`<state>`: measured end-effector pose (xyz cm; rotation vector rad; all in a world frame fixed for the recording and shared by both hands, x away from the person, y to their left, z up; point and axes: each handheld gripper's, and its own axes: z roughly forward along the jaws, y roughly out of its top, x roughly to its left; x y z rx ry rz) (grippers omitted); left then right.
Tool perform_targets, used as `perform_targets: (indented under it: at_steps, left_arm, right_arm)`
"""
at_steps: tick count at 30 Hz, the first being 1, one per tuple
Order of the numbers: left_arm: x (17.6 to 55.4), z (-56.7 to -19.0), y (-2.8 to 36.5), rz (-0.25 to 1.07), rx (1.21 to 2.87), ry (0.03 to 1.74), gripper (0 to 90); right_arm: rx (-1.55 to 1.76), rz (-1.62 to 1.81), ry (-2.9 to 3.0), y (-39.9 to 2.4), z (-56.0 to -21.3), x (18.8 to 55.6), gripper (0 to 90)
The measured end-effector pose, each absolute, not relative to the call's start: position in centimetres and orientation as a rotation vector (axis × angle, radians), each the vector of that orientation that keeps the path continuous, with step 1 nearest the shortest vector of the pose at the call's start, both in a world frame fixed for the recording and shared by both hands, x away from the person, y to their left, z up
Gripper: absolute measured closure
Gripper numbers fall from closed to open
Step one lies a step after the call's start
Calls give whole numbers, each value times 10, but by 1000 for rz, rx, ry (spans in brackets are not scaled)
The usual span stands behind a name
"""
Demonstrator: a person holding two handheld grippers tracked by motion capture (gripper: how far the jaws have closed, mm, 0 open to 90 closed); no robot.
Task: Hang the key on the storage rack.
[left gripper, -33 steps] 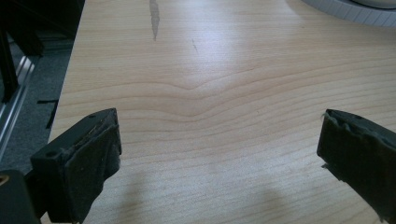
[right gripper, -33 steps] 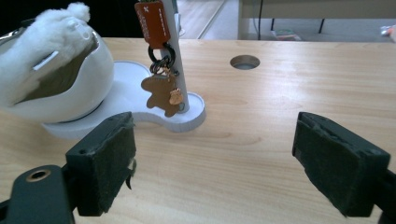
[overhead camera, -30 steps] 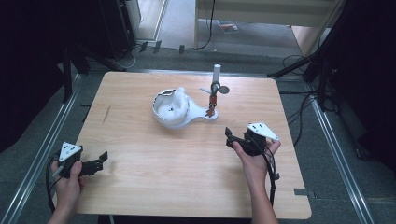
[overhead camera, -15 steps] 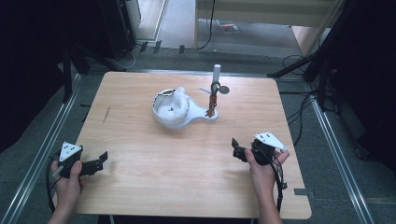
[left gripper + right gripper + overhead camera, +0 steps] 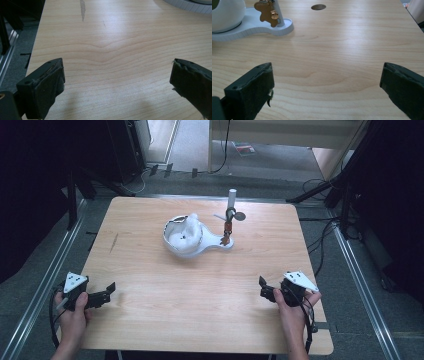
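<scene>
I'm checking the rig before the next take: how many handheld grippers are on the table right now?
2. The left gripper sits at the near-left corner of the wooden table, jaws open. The right gripper is at the near-right edge, jaws open too. Nothing lies between either pair.

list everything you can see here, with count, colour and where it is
white stand: 1, white, bowl-shaped part on a flat base, centre of the table toward its far side
post: 1, white, upright at the right end of the stand
bear-shaped charm: 1, copper-brown, hanging against the post just above the base
table: 1, light wood, under everything
metal rails: 2, grey, on the floor along the table's left and right sides
cables: several, black, on the floor right of and beyond the table
left gripper: 1, black with grey plate, near left corner, open, holding nothing
right gripper: 1, black with grey plate, near right edge, open, holding nothing
</scene>
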<state>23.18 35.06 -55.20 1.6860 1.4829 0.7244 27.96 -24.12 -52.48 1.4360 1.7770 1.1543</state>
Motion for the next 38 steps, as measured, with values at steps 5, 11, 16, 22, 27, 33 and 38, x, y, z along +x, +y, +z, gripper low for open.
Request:
perform_targets:
  at_steps: [5,11,16,22,27,33,38]
  left_arm:
    - [232,-552,351,724,1686,1483,4]
    - [232,-552,350,724,1686,1483,4]
    - [232,-552,351,724,1686,1484,4]
    - [232,-552,351,724,1687,1483,4]
    - [232,-552,350,723,1688,1486,4]
    - [232,-552,350,722,1689,1487,4]
    - [234,-552,350,721,1693,1490,4]
  right_arm:
    - [1457,1141,1775,-251,-530,272,0]
    - [1482,1177,1755,-266,-533,265,0]
    - [1488,1175,1749,-275,-537,259,0]
    - [1494,1140,1728,-287,-541,251,0]
    - [1500,1118,1727,-300,-546,243,0]
    - [1494,1122,1711,-309,-546,238,0]
    - [1479,1118,1710,-307,-546,238,7]
